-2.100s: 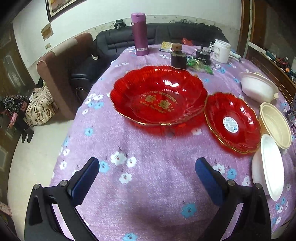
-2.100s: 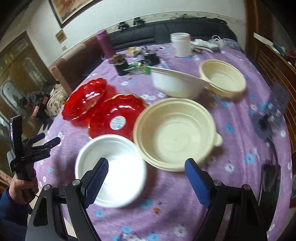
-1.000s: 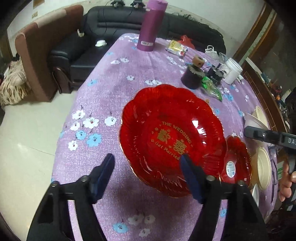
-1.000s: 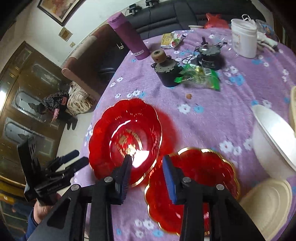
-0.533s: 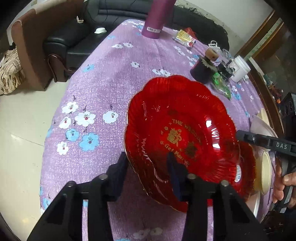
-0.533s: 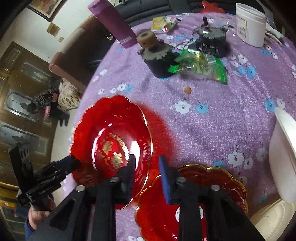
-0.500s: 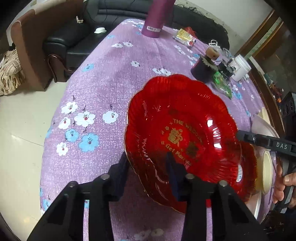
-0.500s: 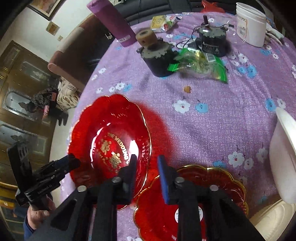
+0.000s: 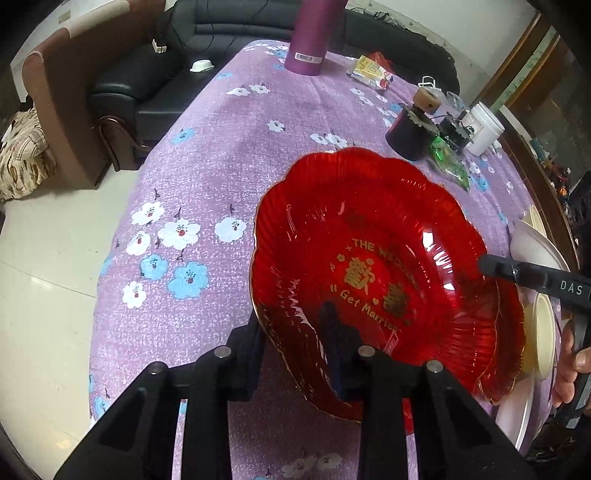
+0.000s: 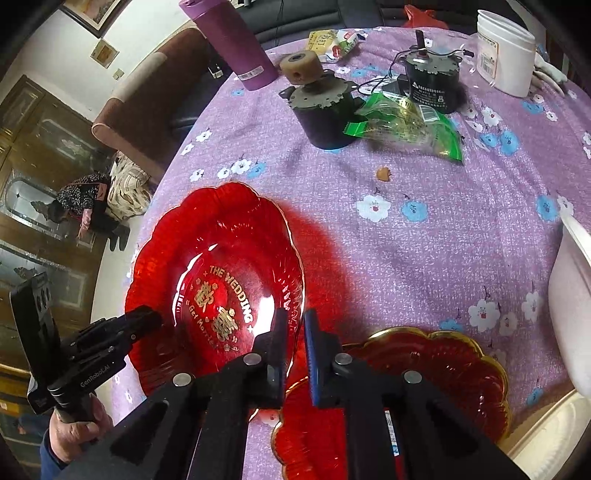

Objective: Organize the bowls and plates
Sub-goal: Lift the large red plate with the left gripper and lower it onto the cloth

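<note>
While both tongs grip, large red plate [image 9: 388, 236] spans between.

Left gripper [image 9: 295, 328] fingers closing; right gripper [image 10: 295, 332] clamped tight.

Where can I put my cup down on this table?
Bare cloth lies between the big red plate and the purple flask. Another patch lies between that plate, the green packet and the white bowl. Crowded: around the motors and the small red plate.

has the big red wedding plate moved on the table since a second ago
Cannot tell: both cameras moved. In the right wrist view the big red plate keeps about the same spot relative to the purple bottle.
</note>
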`<state>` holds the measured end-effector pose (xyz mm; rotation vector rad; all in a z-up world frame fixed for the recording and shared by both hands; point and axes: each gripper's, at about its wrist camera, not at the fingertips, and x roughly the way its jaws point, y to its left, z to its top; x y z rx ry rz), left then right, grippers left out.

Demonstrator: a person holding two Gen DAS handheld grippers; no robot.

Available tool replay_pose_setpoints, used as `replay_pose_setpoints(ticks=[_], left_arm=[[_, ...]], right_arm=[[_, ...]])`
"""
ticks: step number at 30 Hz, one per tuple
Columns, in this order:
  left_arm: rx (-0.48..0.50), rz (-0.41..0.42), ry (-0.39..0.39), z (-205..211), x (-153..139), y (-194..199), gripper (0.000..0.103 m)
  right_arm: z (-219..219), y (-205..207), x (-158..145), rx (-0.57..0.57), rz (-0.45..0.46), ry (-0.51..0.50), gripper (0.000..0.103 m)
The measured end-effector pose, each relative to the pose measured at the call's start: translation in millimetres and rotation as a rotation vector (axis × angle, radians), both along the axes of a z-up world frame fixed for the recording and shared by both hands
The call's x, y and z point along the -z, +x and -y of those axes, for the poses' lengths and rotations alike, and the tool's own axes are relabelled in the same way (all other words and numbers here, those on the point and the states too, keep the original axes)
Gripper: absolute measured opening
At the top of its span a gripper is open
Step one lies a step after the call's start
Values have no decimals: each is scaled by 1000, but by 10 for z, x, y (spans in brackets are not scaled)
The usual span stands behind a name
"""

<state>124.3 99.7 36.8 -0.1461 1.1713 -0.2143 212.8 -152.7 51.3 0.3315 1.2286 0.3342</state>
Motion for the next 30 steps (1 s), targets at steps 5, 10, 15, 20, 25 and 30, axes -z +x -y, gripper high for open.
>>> replay_pose_setpoints(ticks=[5,10,15,20,25,30], left_arm=[[5,15,21,-7,-35,-85,28],[3,28,30,-31,-67,-182,29],[-5,29,24,-81,-74,-333,29],[-5,35,24,-138,-98,-527,29],[-8,46,25,-199,-155,-751,29],[-19,49,19,-255,-171,-996,29]], right_arm=[[-40,-65,-10,-4,4,4,10],[-84,-186,-81,-26,23,-7,10],[-122,-279,-101,-44,26,-5,10],[-154,-415,-101,-60,31,5,10],[-191,-598,-110,-80,33,22,10],[-239,-825,-61,-101,16,32,10]])
